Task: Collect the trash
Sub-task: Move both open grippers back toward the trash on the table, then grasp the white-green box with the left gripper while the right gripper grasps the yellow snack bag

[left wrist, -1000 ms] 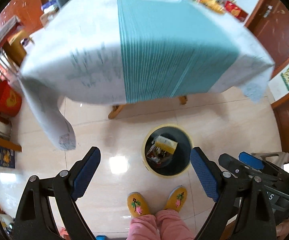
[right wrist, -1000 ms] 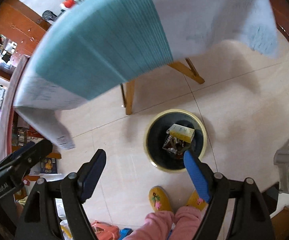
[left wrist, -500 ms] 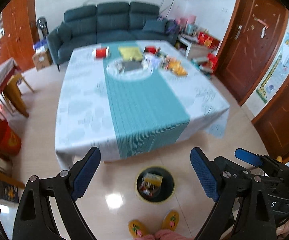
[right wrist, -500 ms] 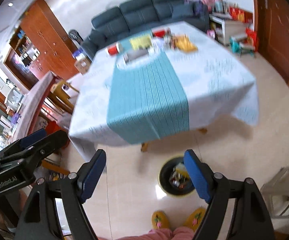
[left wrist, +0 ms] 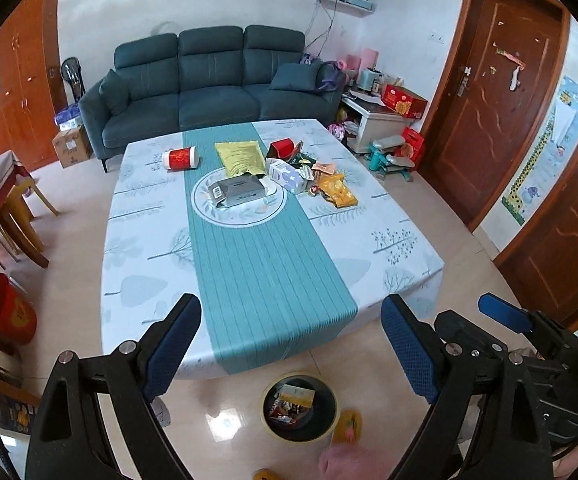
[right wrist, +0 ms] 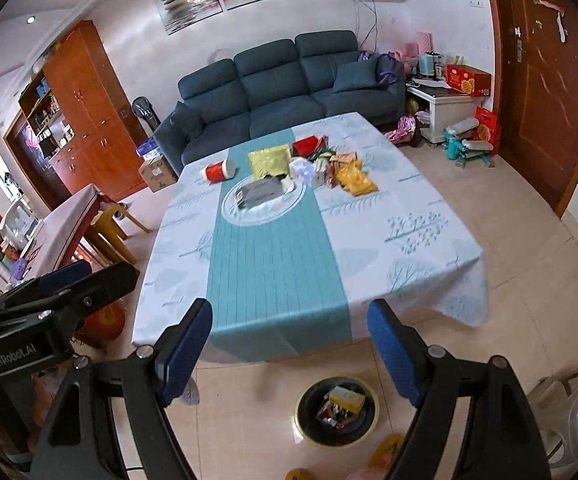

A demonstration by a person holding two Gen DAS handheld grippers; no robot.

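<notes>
A round black trash bin point(left wrist: 300, 407) with a yellow rim stands on the floor in front of the table, holding wrappers and a yellow box; it also shows in the right wrist view point(right wrist: 336, 410). Trash lies at the table's far end: a red cup point(left wrist: 180, 159), a yellow packet point(left wrist: 242, 156), a grey pouch point(left wrist: 236, 191), a red box point(left wrist: 283, 148), orange wrappers point(left wrist: 337, 190). My left gripper point(left wrist: 291, 354) and right gripper point(right wrist: 289, 350) are both open and empty, held above the floor before the table's near edge.
The table point(left wrist: 369, 240) has a white cloth with a teal runner. A blue sofa point(left wrist: 217, 80) stands behind it. A brown door point(left wrist: 497, 100) is at the right, wooden cabinets point(right wrist: 85, 120) at the left, a plastic stool point(right wrist: 561, 404) by the bin.
Both grippers have tilted up from looking down at the bin to looking across the table towards the sofa. Both stay open and empty.
</notes>
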